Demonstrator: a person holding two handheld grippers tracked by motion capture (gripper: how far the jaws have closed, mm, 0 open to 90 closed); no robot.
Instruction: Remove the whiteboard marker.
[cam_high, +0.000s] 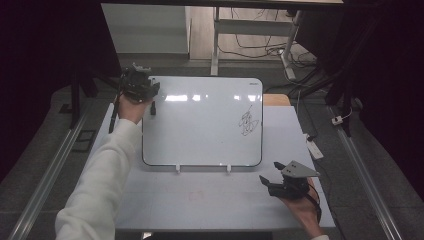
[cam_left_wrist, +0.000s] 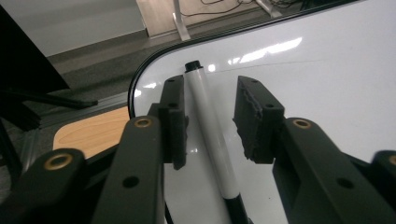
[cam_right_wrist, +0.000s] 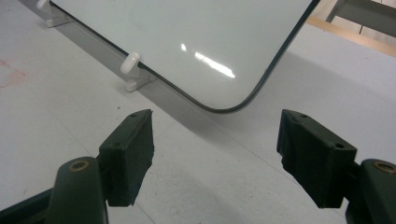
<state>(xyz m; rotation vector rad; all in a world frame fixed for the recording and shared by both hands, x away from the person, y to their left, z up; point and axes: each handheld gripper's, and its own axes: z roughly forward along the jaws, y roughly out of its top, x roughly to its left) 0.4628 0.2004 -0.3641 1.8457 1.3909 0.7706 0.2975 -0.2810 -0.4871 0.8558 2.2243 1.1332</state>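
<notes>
Got my left tongs (cam_left_wrist: 210, 121) straddling the marker (cam_left_wrist: 211, 140) at the whiteboard's (cam_high: 200, 130) far-left corner, pads not quite pinching yet. Looks light, stiff and slick, so I'd grab mid-barrel. Right tongs (cam_right_wrist: 219, 154) sit wide open over the tabletop (cam_right_wrist: 56, 116).

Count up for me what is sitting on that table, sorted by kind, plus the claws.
Whiteboard: 1
Marker: 1
White clips at the board's near edge: 2
Scribble on the board: 1
Claws, left claw and right claw: 2
Total: 7
</notes>
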